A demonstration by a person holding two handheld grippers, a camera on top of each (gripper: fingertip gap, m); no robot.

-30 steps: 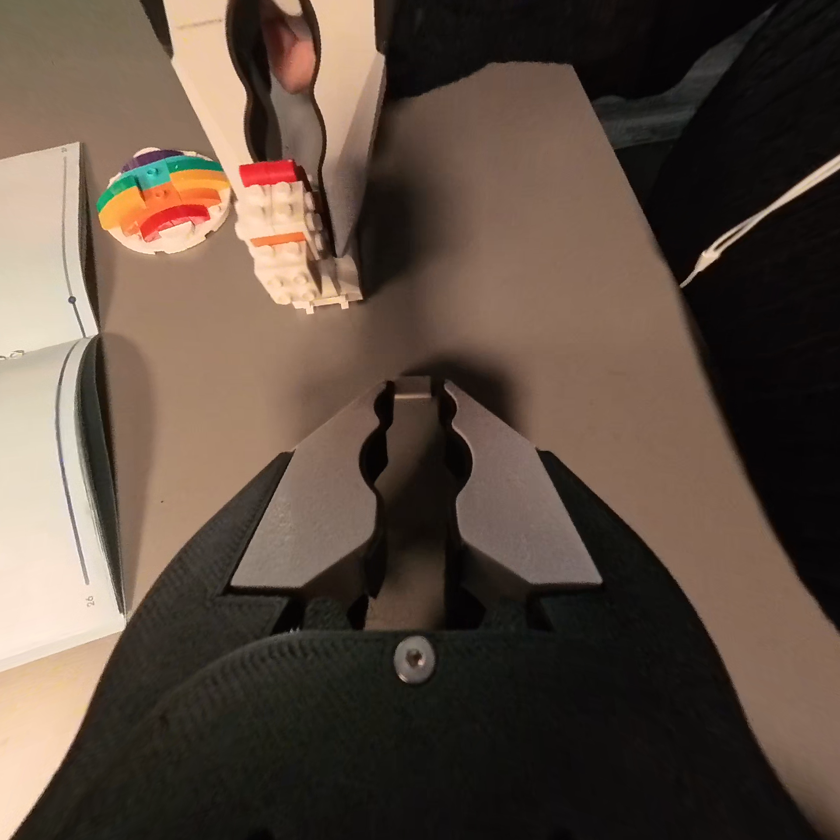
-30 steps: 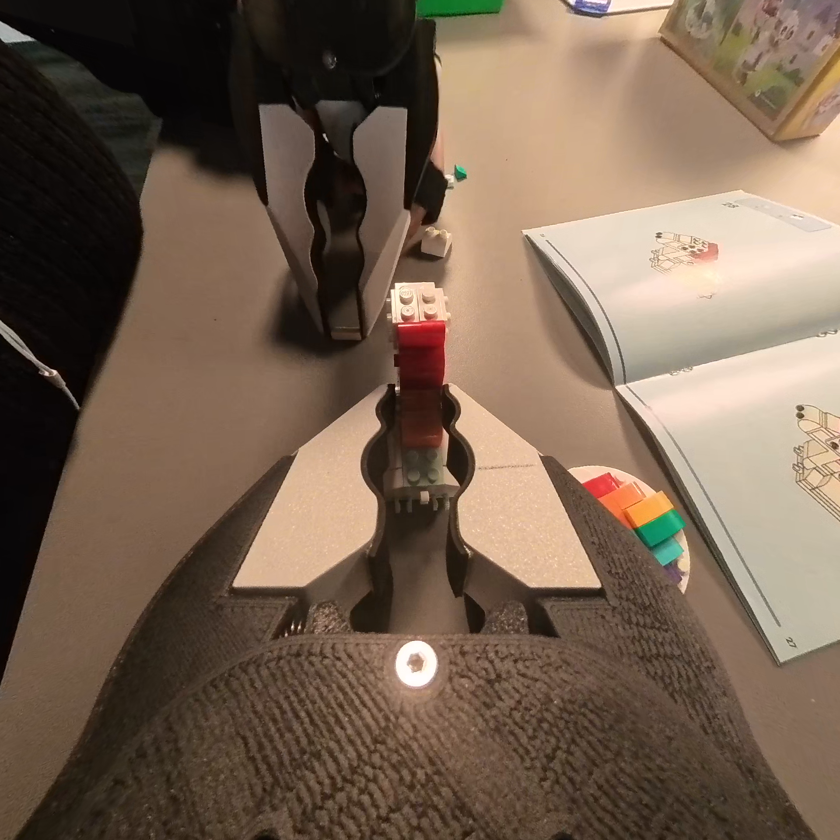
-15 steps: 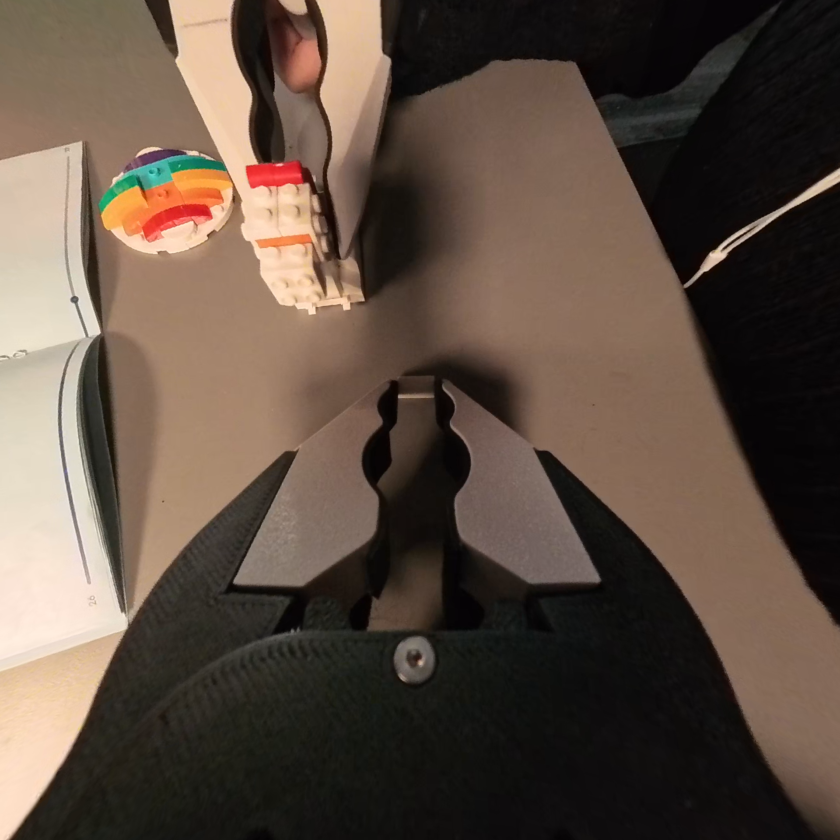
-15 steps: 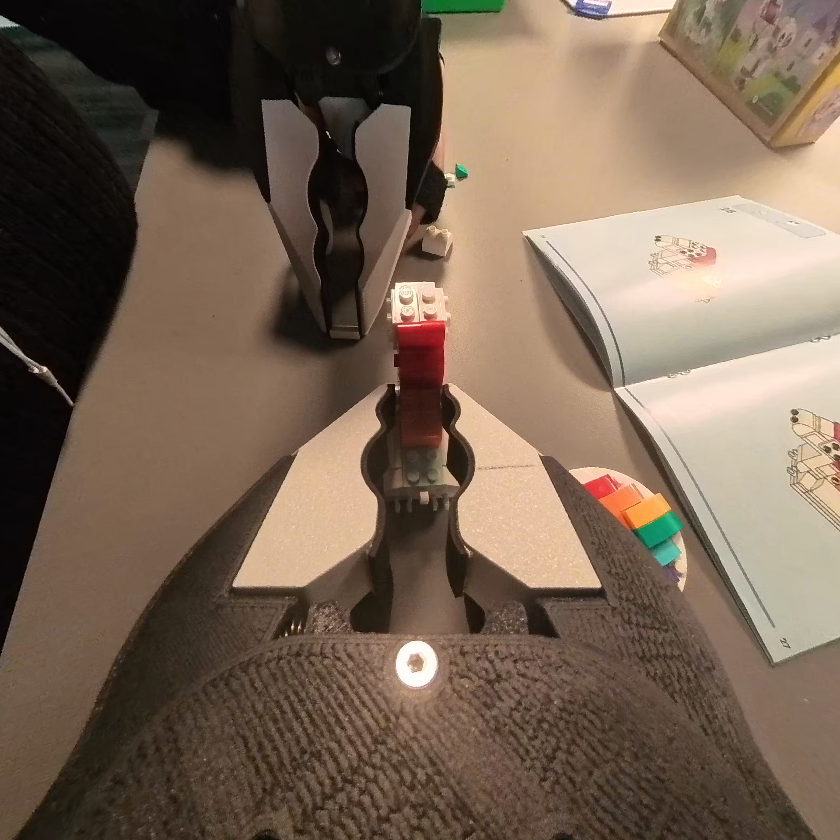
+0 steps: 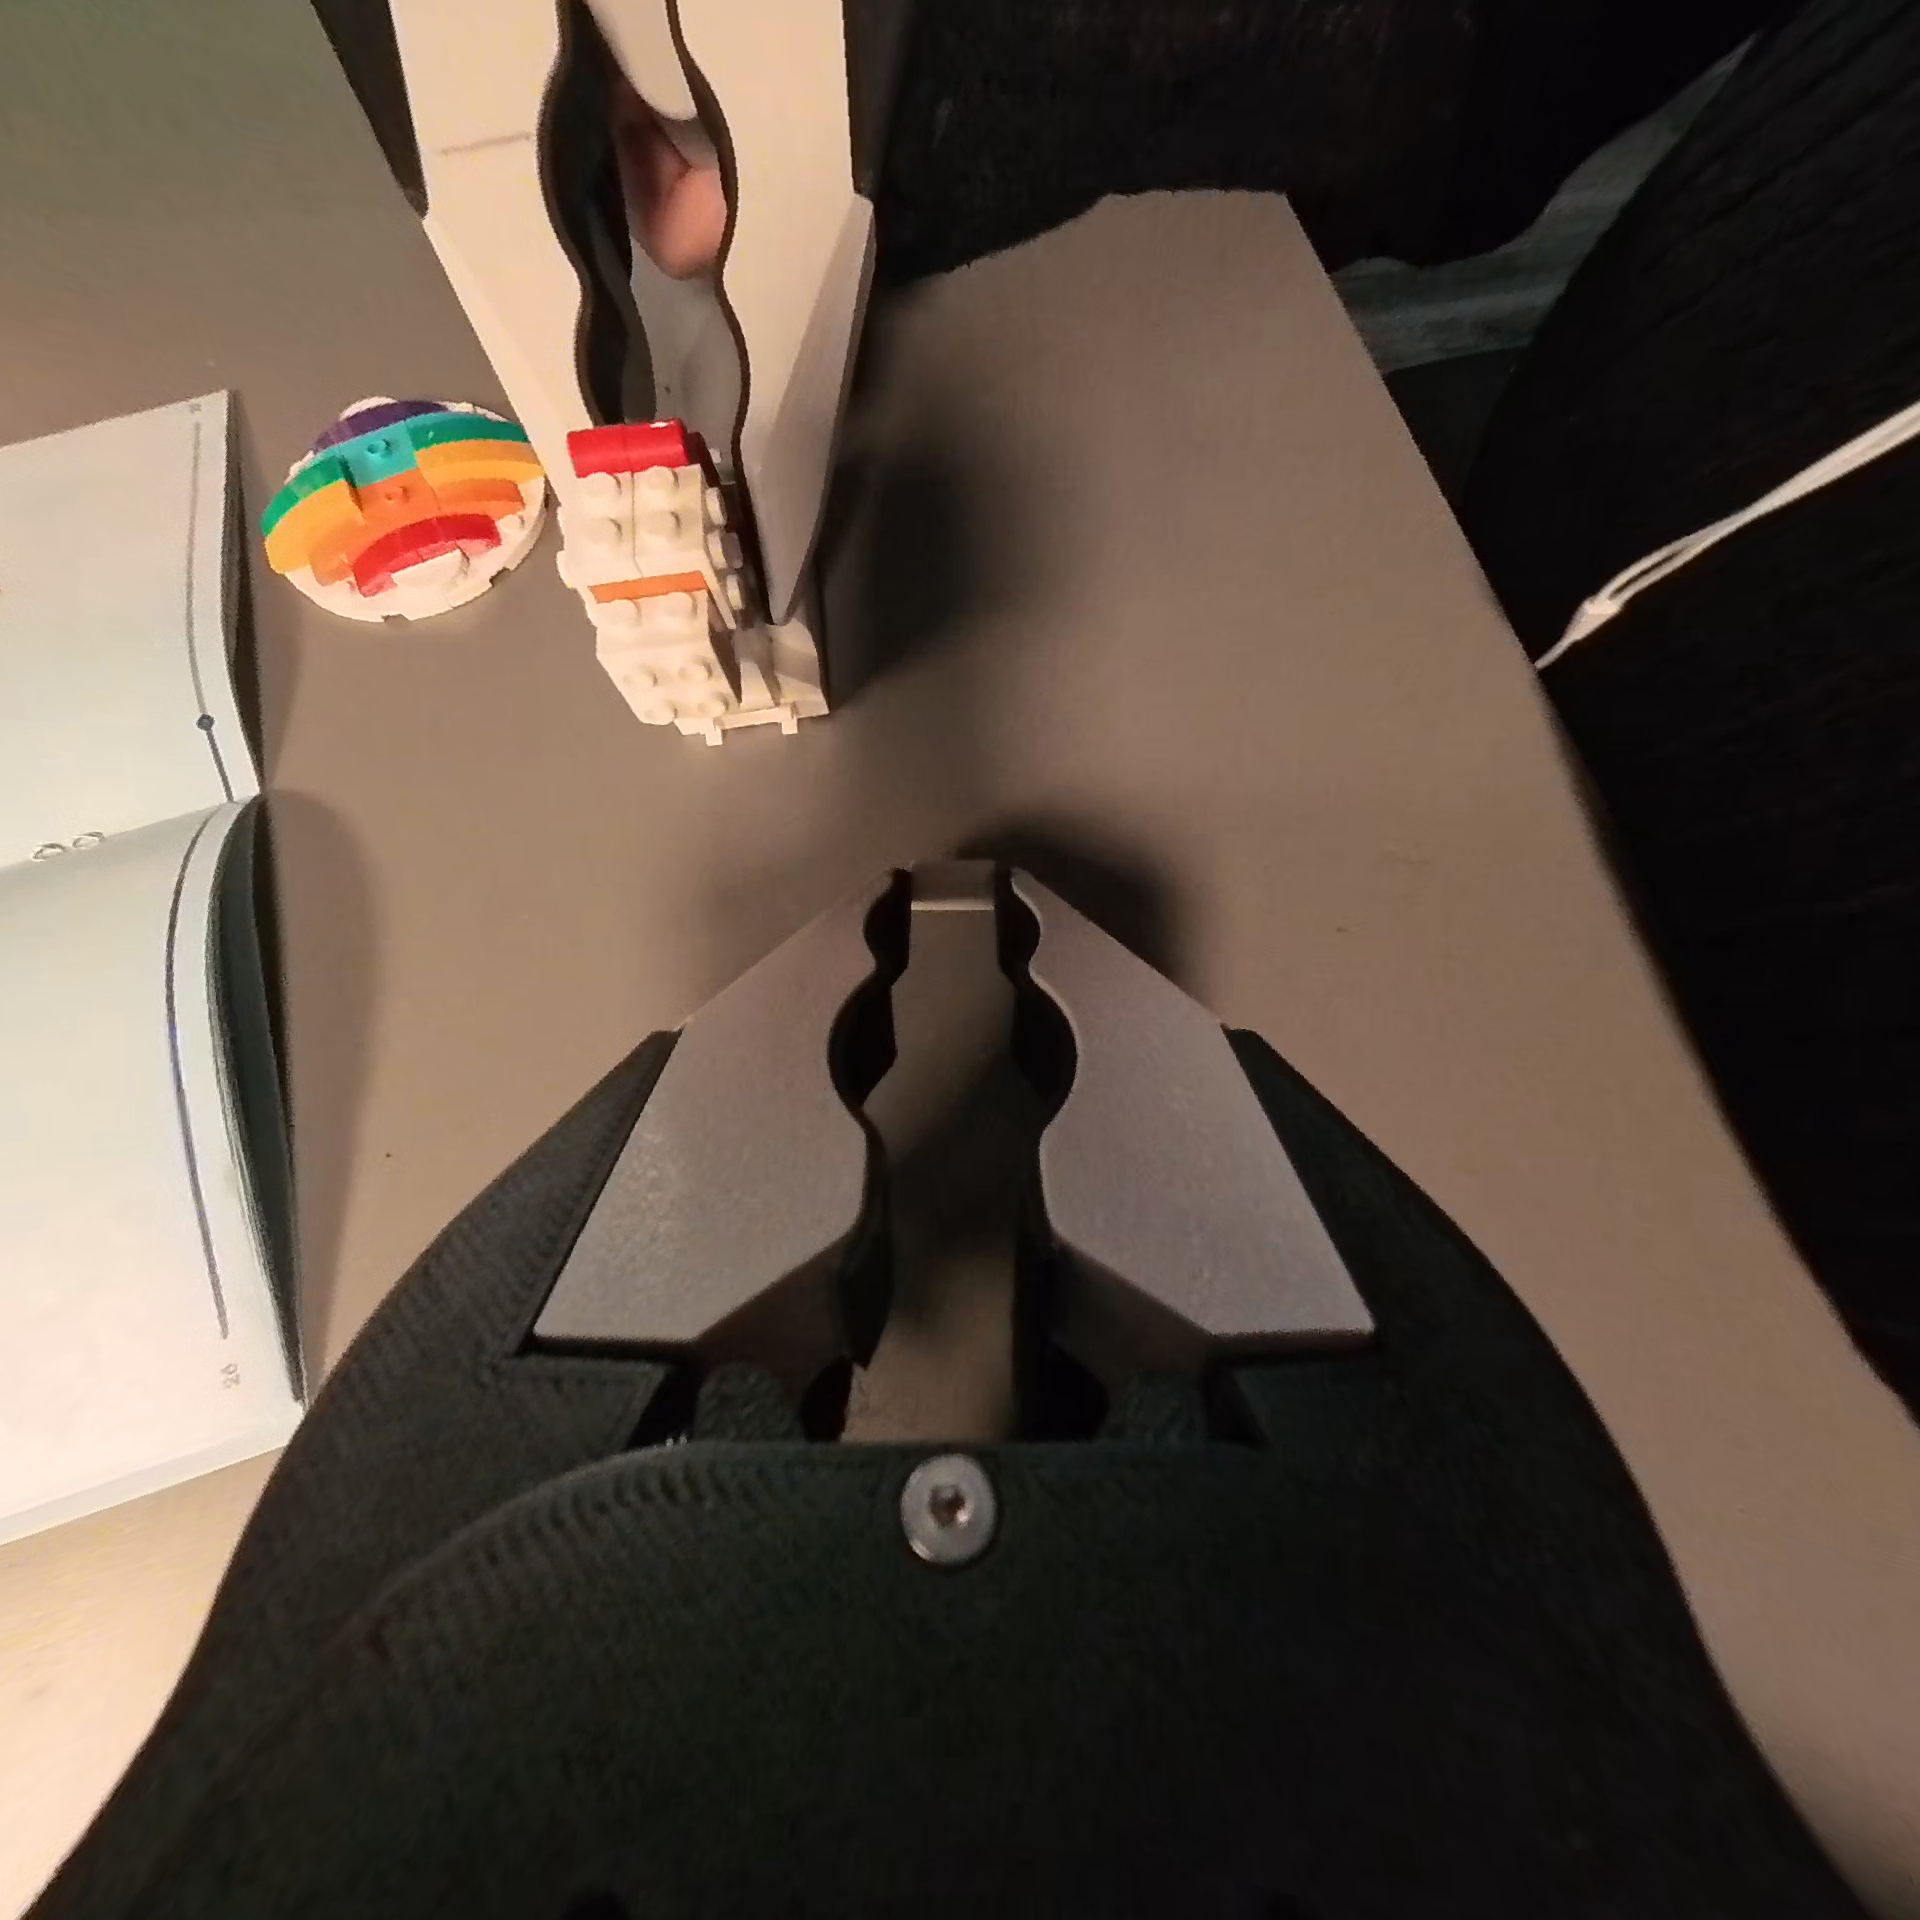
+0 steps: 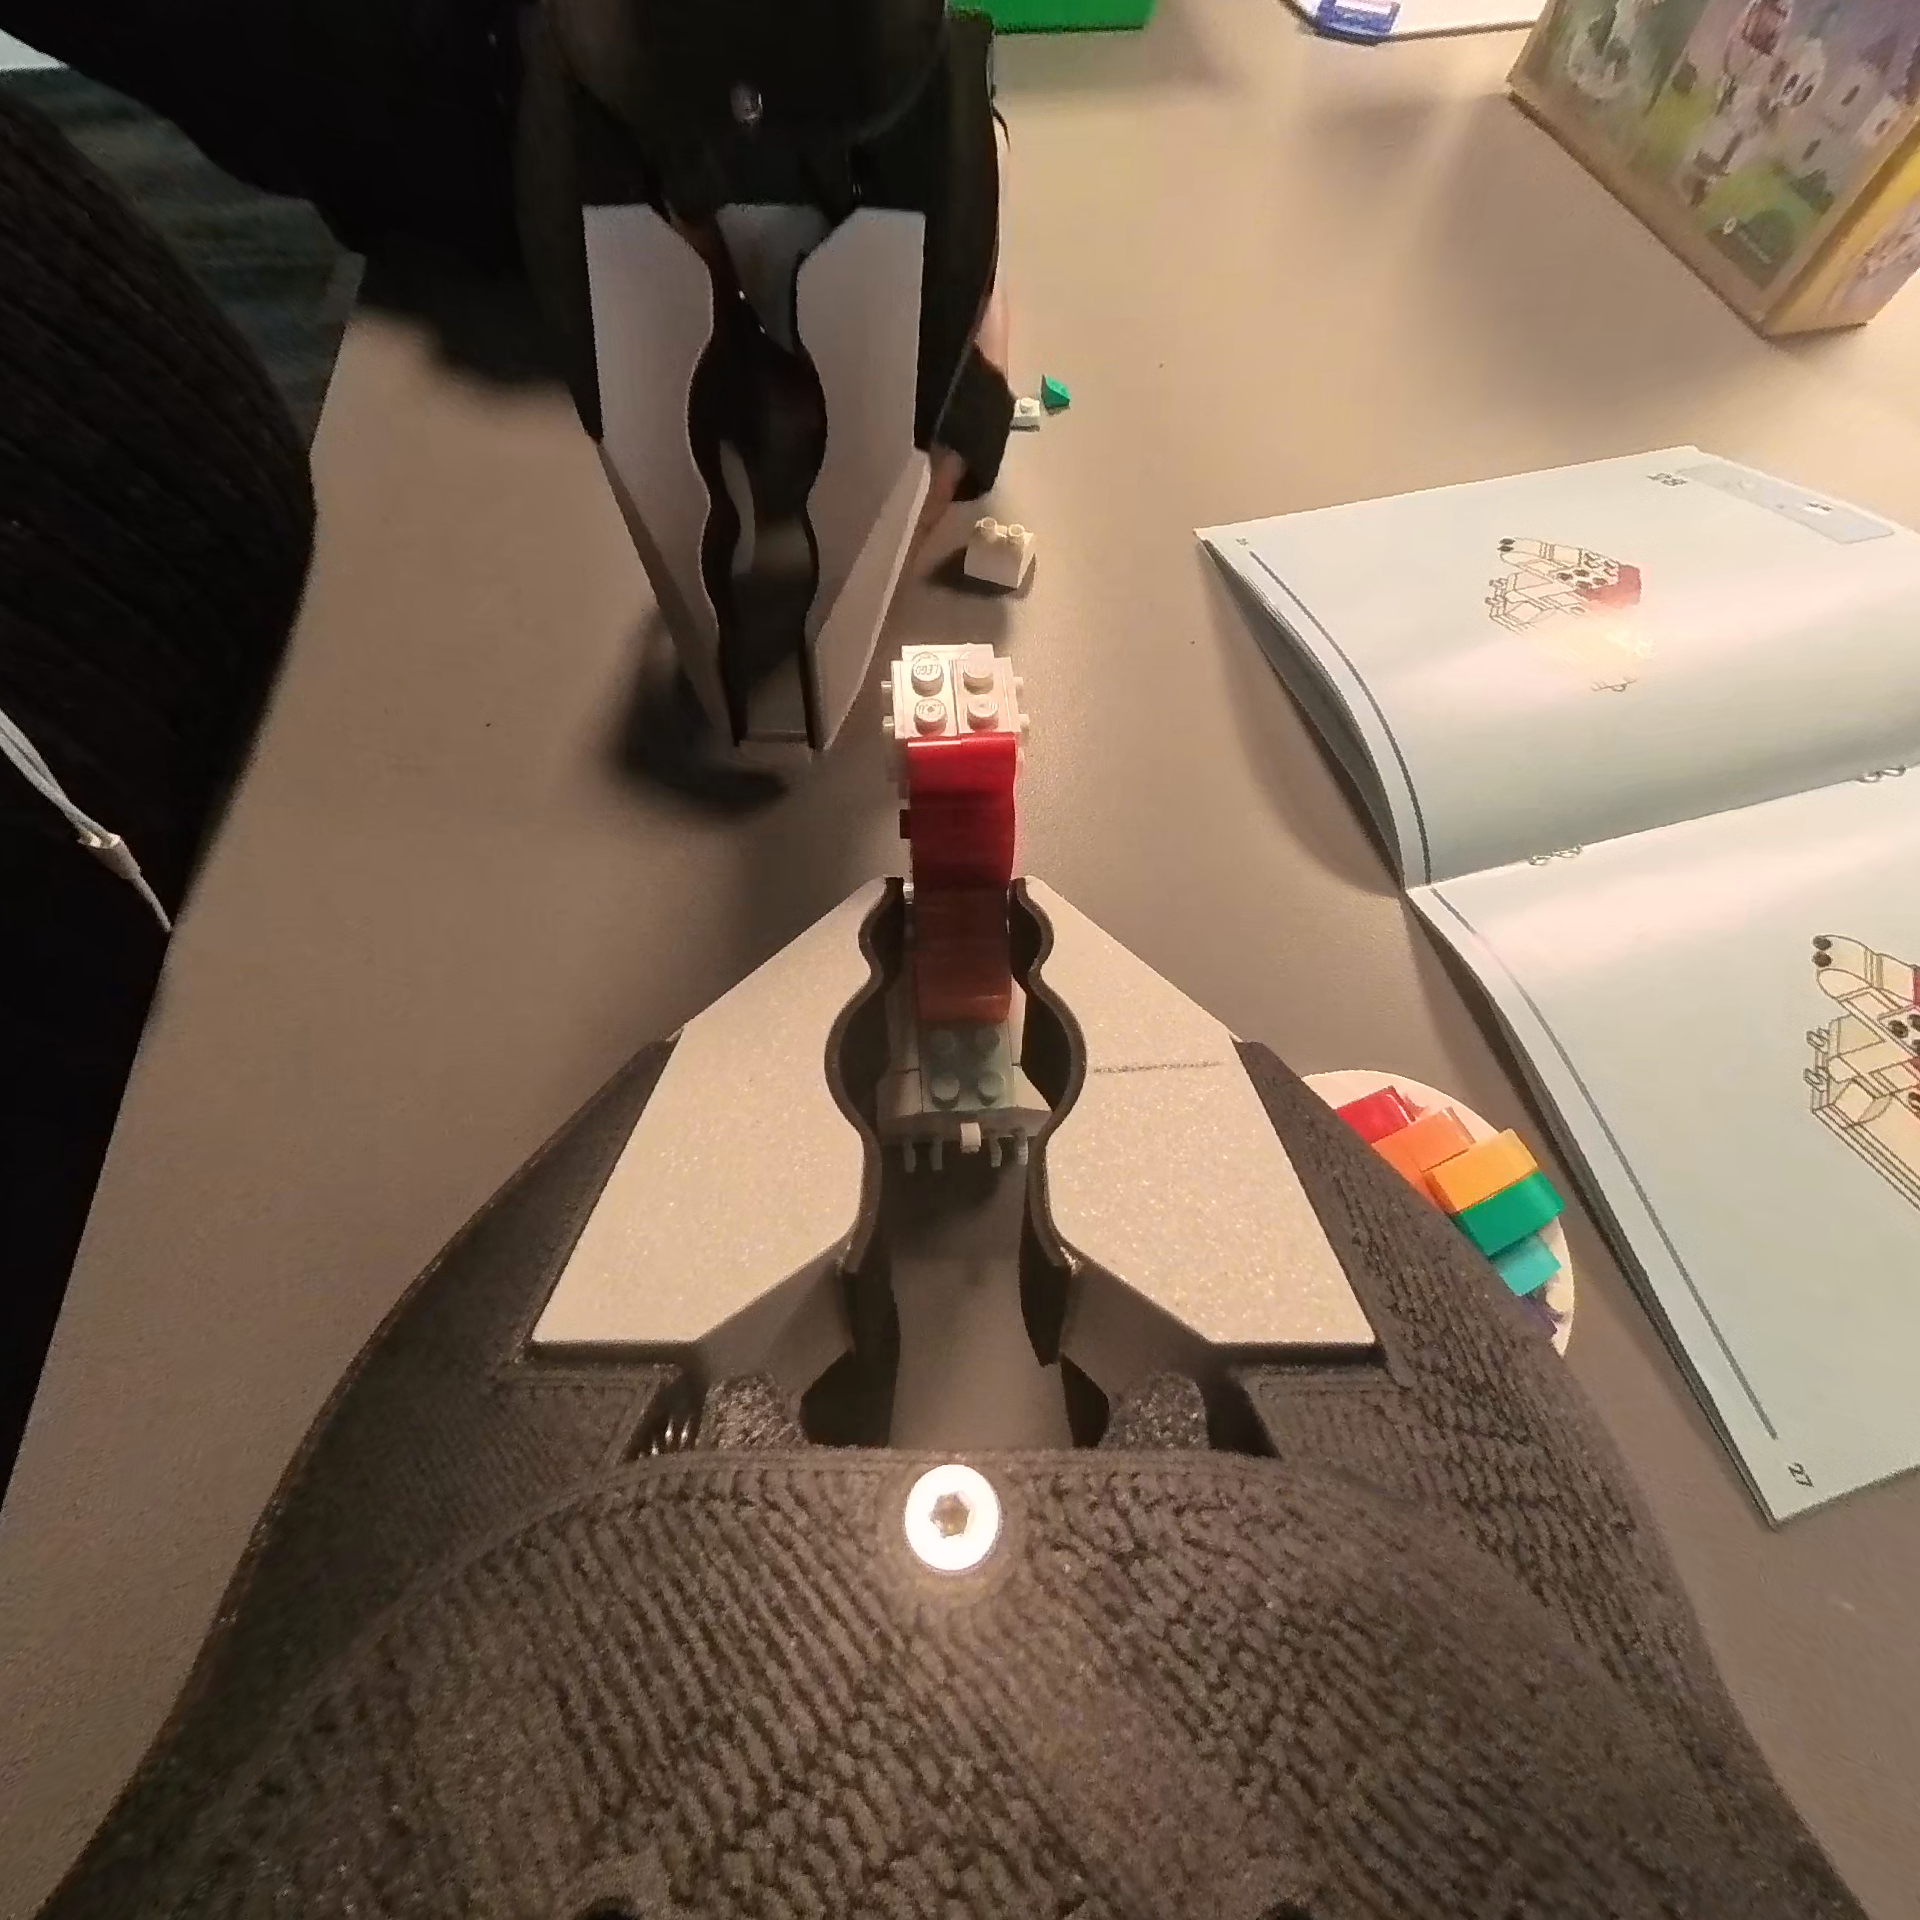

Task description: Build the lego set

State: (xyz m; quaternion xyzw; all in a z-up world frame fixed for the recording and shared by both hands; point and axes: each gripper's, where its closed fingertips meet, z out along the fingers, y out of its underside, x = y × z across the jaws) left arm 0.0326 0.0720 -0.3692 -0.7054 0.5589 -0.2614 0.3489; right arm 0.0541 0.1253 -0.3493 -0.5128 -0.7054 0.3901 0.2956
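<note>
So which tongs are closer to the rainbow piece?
Right. The right tongs hold the white and red build just beside the rainbow piece. The left tongs sit farther off, tips on the table.

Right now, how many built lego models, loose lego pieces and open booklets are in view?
Built models: 2, white-and-red build, rainbow disc
Loose pieces: 3, white brick, green piece, pale piece
Open booklet: 1
Total: 6
</note>
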